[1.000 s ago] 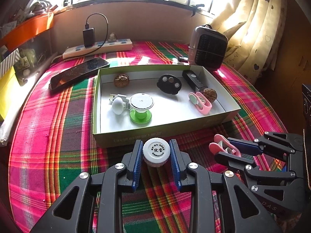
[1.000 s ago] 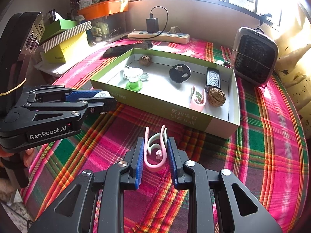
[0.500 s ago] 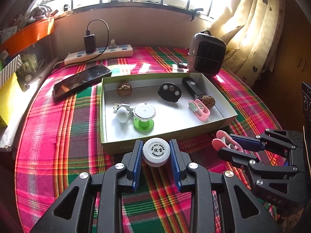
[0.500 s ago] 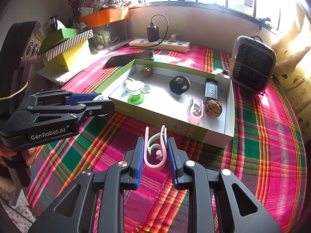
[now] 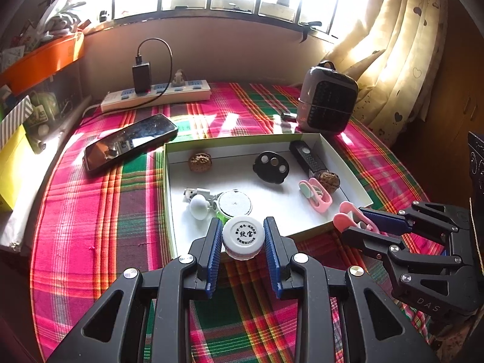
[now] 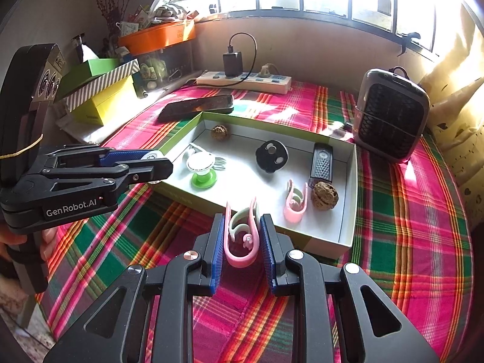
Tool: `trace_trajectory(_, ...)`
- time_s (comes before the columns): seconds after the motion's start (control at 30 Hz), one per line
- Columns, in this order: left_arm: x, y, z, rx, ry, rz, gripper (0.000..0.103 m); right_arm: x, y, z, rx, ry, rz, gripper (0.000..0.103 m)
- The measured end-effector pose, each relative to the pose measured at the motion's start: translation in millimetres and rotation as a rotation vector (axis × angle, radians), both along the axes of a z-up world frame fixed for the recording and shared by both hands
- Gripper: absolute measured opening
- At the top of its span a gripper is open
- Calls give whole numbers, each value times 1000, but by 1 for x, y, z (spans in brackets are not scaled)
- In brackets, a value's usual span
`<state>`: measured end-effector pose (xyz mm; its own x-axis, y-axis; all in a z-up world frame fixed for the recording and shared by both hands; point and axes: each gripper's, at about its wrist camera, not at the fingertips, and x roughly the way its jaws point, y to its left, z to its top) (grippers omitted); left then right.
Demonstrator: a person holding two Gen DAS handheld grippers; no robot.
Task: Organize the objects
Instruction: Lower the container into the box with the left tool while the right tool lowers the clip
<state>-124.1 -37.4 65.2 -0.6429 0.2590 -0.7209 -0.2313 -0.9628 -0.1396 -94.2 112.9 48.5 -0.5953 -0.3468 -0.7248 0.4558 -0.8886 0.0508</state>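
Rising and advancing since a second ago, left tongs point(image 5: 243, 239) pinching the white jar point(image 5: 243, 237) and right tongs point(image 6: 242, 236) pinching the pink clip point(image 6: 241, 236) now overhang the tray's near wall point(image 6: 302, 236), ready for release.

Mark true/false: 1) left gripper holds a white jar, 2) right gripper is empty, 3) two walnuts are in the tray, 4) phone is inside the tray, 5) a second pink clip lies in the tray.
1) True: the left gripper is shut on the white jar.
2) False: the right gripper is shut on a pink clip.
3) True: one walnut sits at the far wall of the tray, another walnut by the black remote.
4) False: the phone lies on the cloth outside it.
5) True: the second pink clip lies beside the nearer walnut.
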Motion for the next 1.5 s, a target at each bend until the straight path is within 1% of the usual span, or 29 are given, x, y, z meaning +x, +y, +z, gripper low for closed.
trace_trajectory(0.47,-38,-1,4,-19,7,-5,26,-33,-6,-5,-9,-24,-21,24)
trace_trajectory(0.63,-54,-2,3,-14,-5,-3,26,-47,-9,-10,-9,-37,-28,24)
trace_trajectory(0.8,-69,0,0,-19,-6,-8,26,-60,-13,-16,-3,-53,-25,24)
trace_trajectory(1.13,-100,9,-15,-27,-49,-38,26,-79,-21,-29,5,-80,-18,24)
trace_trajectory(1.5,-120,15,-31,-40,-88,-56,26,-88,-25,-39,29,-94,-11,24)
